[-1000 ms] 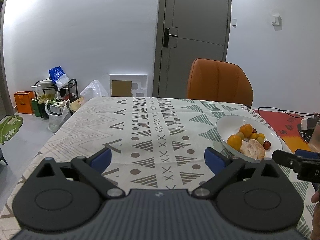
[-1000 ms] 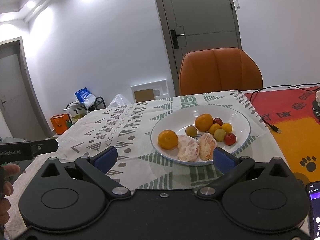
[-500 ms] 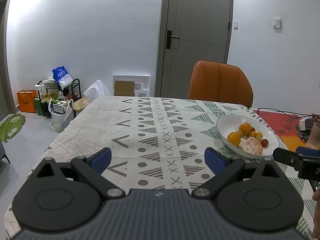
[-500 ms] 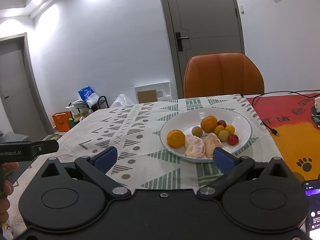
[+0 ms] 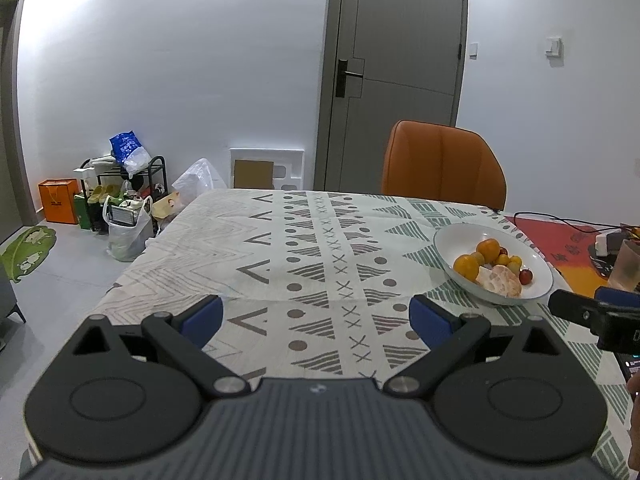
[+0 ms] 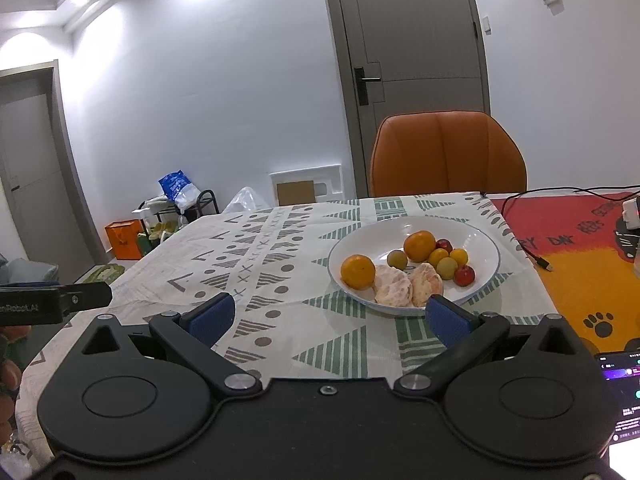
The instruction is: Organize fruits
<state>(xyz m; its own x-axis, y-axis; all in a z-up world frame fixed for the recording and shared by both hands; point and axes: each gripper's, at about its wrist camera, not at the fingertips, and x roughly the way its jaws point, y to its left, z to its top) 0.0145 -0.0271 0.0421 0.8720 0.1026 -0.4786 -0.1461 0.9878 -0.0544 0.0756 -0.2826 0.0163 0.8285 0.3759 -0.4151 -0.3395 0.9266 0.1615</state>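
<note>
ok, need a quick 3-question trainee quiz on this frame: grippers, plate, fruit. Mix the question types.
1. True or false: the left gripper holds a fruit.
2. Multiple choice: where are the two peeled citrus pieces on the plate?
A. at the rim nearest the right gripper
B. at the far rim by the chair
C. off the plate, on the cloth
3. Fill in: the fruit closest to the plate's right rim in the right wrist view is small, round and ____.

Key
1. False: both grippers are open and hold nothing.
2. A
3. Red: the red fruit.
</note>
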